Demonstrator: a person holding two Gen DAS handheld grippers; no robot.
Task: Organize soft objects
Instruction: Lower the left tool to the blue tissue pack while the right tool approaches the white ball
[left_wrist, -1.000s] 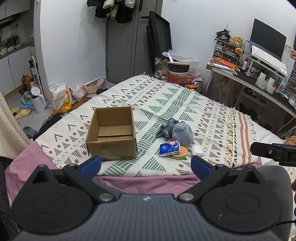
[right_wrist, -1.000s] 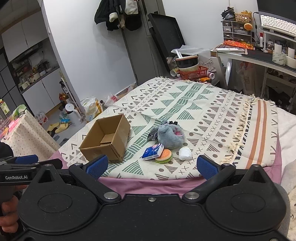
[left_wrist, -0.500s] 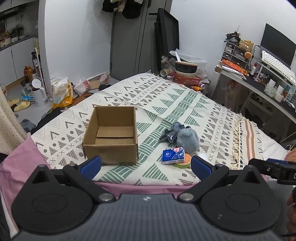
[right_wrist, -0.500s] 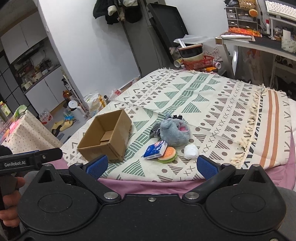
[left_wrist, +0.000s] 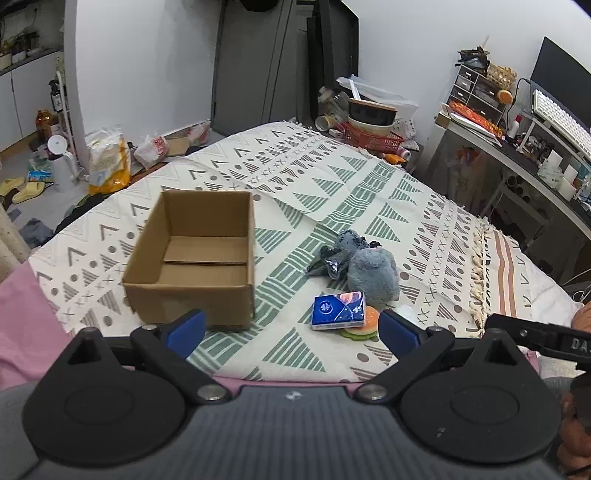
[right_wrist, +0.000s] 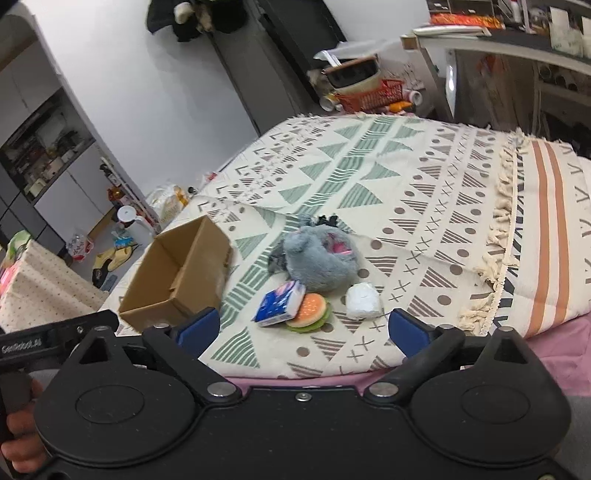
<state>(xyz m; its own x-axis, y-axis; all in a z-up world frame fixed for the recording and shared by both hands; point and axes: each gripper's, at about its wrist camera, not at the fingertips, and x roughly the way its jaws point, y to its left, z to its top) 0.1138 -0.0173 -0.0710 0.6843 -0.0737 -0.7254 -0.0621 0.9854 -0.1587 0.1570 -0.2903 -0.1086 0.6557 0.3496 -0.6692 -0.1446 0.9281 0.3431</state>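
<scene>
Grippers, left gripper (left_wrist: 291, 330) and right gripper (right_wrist: 304, 325), both spread and empty, have dropped closer to the bed; the right's jaws have just narrowed slightly. Toys (right_wrist: 317, 264) lie beside our empty box (left_wrist: 199, 254), so we judge picking is about to start.

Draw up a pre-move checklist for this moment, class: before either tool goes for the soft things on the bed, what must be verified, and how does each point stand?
1. Cardboard box upright, top open, nothing visible inside: ok.
2. Right tool jaws apart, having just closed a little, nothing between them: ok.
3. Left tool jaws apart, nothing between them: ok.
4. Grey plush toy free to lift: cannot tell; dark bits lie against its far side.
5. Blue tissue pack clear of neighbours: not ok; it rests against the burger toy.
6. White wrapped bundle lies apart from the burger toy: ok.
</scene>
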